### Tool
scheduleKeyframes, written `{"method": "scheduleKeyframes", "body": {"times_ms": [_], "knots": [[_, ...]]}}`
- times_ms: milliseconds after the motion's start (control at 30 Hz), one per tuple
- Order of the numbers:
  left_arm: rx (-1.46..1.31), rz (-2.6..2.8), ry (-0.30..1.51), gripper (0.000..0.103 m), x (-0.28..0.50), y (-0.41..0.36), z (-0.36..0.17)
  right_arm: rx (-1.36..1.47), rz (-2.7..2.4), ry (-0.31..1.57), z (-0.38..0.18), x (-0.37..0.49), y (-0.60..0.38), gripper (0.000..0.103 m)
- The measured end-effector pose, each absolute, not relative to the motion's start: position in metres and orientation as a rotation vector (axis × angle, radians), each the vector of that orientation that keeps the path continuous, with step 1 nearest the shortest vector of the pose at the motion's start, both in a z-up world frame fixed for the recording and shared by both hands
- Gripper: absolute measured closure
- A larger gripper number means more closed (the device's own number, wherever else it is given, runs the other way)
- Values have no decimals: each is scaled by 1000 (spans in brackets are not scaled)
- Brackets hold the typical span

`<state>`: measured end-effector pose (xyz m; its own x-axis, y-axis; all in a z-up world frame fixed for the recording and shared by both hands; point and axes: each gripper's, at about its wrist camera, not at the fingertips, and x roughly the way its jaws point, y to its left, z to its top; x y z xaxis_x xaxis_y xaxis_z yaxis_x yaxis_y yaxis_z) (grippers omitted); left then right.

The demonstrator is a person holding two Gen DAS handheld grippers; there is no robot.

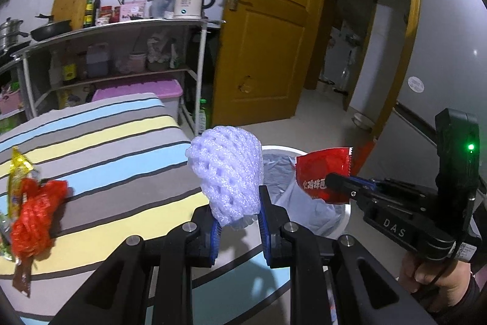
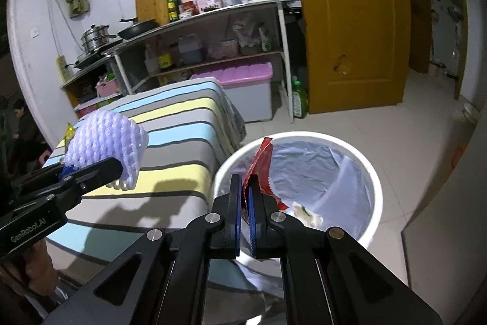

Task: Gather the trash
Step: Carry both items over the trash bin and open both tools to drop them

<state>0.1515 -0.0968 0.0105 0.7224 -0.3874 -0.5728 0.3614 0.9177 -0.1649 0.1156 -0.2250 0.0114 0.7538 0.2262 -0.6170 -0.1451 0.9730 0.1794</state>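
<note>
My left gripper (image 1: 237, 203) is shut on a white foam fruit net (image 1: 226, 172) and holds it above the striped table's right edge, beside the bin; the net also shows in the right wrist view (image 2: 103, 139). My right gripper (image 2: 246, 191) is shut on a red snack wrapper (image 2: 261, 169) and holds it over the near rim of the white trash bin (image 2: 374, 178), which has a grey liner. The wrapper also shows in the left wrist view (image 1: 322, 172). A red mesh net (image 1: 33, 218) and a yellow wrapper (image 1: 18, 172) lie on the table at the left.
The table has a striped cloth (image 1: 121, 148). A metal shelf (image 2: 213, 29) with a kettle, pans, bottles and a pink-lidded box stands behind. An open yellow door (image 2: 356, 20) is at the right. Crumpled scraps (image 2: 304, 215) lie in the bin.
</note>
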Motion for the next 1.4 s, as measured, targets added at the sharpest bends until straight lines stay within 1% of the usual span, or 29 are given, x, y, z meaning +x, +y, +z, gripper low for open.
{"method": "scheduleKeyframes", "body": {"times_ms": [533,633,667,700,733,767,800,900,967,1400], "knots": [[-22,-503,726,81,185,-141,-18,168,148,780,-17,130,-252,99],[-24,-507,750,79,195,-144,-25,164,142,794,-21,133,-253,98],[-26,-509,755,78,197,-144,-26,162,141,796,-22,133,-252,94],[-26,-509,761,75,200,-144,-28,162,141,797,-23,134,-252,85],[-28,-509,766,74,203,-144,-30,162,143,798,-24,134,-252,79],[-30,-511,769,72,204,-143,-31,164,143,799,-24,135,-253,68],[-37,-516,772,69,206,-142,-32,165,142,799,-25,135,-253,66],[-51,-519,772,64,207,-140,-34,167,138,798,-25,134,-253,66],[-61,-519,771,63,206,-139,-35,168,134,793,-24,133,-254,66],[-97,-474,722,63,189,-116,-22,137,144,735,-4,119,-245,66]]}}
